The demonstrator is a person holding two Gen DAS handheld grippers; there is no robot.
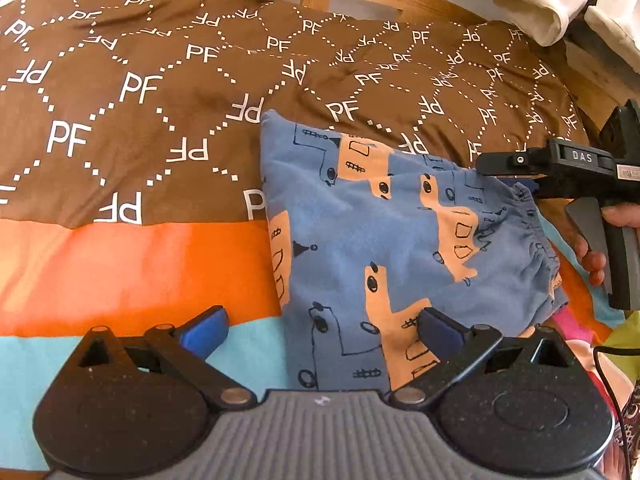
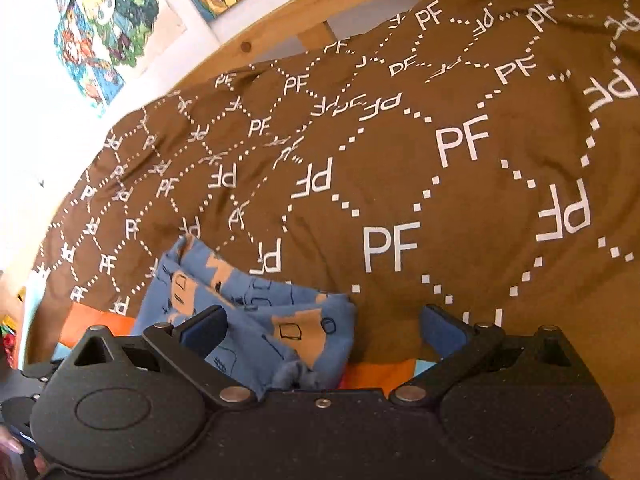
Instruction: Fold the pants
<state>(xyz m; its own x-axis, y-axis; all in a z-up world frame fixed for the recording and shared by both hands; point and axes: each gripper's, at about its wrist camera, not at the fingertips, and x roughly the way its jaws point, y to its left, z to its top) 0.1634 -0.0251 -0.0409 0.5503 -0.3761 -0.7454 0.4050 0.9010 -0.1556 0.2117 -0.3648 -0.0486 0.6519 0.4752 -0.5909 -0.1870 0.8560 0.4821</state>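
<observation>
— How far along am I with the pants [image 1: 384,240]?

— Nearly done, I'd judge. They lie as a compact blue bundle with orange patches on the bed, across the seam where the brown duvet [image 1: 140,92] meets the orange stripe [image 1: 132,272]. The gathered waistband [image 1: 536,236] sits at my right edge, and the layers look stacked on each other.

— And my grippers?

— My left gripper [image 1: 320,332] has its fingers spread wide, holding nothing; the near end of the bundle lies between and below them. My right gripper [image 2: 322,328] is spread apart too, empty, hovering over the waistband end. From the left wrist view I cannot tell whether its tip touches the cloth.

— What is left?

— Little, I think. In the right wrist view the waistband end looks bunched and a bit loose, so a smoothing press or one more fold could tidy it. Otherwise it reads as folded.
</observation>
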